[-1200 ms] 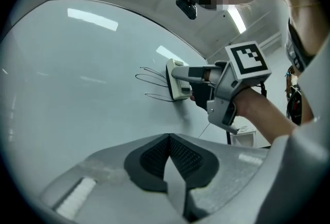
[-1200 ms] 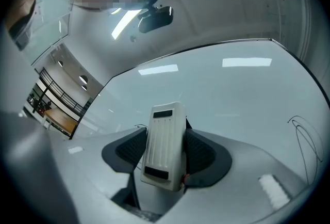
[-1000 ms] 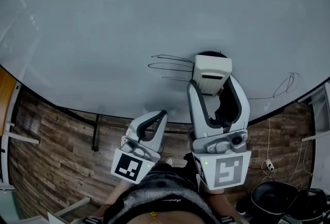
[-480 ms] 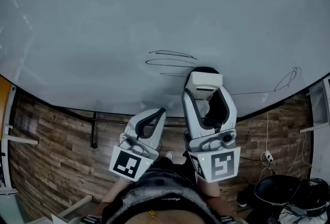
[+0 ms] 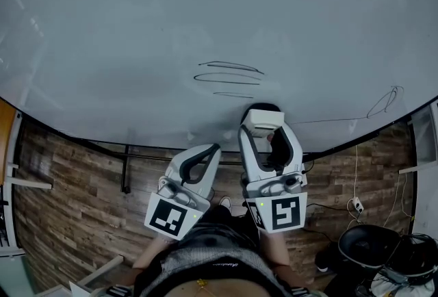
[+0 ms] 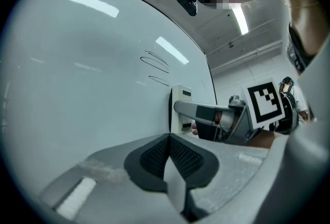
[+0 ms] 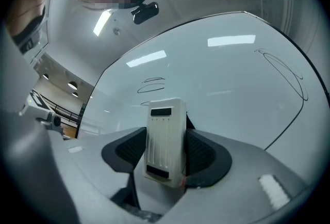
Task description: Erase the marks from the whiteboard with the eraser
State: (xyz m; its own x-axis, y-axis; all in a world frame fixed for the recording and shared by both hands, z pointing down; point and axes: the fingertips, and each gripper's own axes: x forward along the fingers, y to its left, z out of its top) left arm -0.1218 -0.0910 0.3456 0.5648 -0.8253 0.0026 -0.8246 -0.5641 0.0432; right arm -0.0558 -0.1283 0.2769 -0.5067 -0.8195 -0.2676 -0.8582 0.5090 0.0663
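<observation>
Eraser (image 5: 264, 119), white, is clamped between the right gripper's (image 5: 265, 131) jaws. It sits low centre in the head view, near the whiteboard's (image 5: 137, 29) bottom edge, just below three looped marks (image 5: 229, 76). A further curled line (image 5: 384, 104) lies at right. Left gripper (image 5: 215, 150): jaws pressed together, nothing between them, beside the right gripper.

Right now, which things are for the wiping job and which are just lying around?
For the job: whiteboard, pen marks, eraser, right gripper holding it.
Just about: left gripper, shut and empty; black bin and cable on the floor.
</observation>
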